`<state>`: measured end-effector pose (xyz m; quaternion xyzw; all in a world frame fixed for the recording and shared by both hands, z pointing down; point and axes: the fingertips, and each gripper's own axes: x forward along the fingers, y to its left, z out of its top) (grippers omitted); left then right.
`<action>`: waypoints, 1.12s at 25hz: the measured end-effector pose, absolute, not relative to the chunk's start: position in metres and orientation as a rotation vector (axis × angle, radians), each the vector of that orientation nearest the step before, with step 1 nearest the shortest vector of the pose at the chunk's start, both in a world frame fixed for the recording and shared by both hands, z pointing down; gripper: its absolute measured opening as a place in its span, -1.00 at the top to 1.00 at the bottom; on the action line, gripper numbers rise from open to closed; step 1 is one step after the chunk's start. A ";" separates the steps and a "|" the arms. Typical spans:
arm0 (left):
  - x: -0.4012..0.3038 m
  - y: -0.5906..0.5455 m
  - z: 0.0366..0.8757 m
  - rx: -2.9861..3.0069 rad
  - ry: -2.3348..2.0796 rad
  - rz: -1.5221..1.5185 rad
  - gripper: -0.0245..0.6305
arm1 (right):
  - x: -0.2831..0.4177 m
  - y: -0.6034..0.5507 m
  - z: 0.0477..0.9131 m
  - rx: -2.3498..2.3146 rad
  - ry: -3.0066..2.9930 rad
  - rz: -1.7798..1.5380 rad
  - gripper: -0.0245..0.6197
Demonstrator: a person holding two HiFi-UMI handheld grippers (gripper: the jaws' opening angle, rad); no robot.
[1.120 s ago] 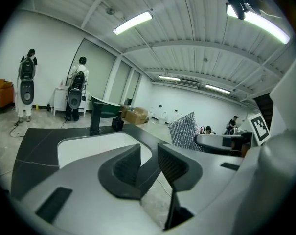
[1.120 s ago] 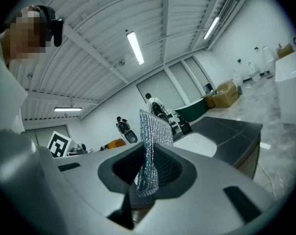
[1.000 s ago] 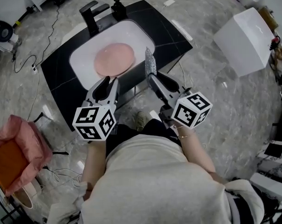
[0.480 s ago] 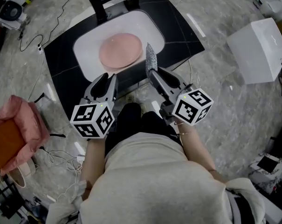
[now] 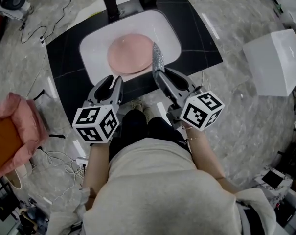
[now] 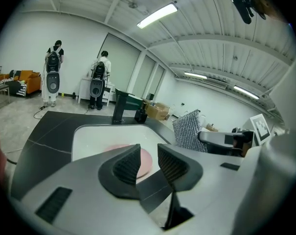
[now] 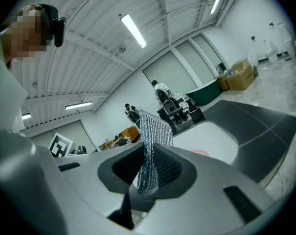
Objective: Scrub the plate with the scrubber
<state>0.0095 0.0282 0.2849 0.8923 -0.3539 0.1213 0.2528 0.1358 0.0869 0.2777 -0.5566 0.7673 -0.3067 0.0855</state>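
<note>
Head view: pink plate flat in the white sink, sunk into a black counter. Right gripper with jaws clamped on the silvery mesh scrubber — upright, by the plate's right edge. Left gripper over the counter's front edge, jaws apart, nothing between — plate visible beyond them.

A white sink is being framed by a black countertop, and a black faucet is being carried at its far edge. A white box is being borne by the marbled floor at the right, a pink chair at the left. In the left gripper view, a person and a second person are being lit by a ceiling strip light.
</note>
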 end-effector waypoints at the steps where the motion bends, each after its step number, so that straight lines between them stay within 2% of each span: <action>1: 0.010 0.020 0.286 2.419 -0.966 0.326 0.57 | 0.136 0.079 0.278 -1.658 2.300 -0.917 0.68; 15: 0.012 -0.079 0.306 2.275 -1.033 0.287 0.57 | 0.152 -0.020 0.284 -1.669 2.368 -1.004 0.69; 28: -0.006 -0.112 0.345 2.167 -1.035 0.328 0.56 | 0.133 -0.064 0.309 -1.672 2.458 -1.079 0.68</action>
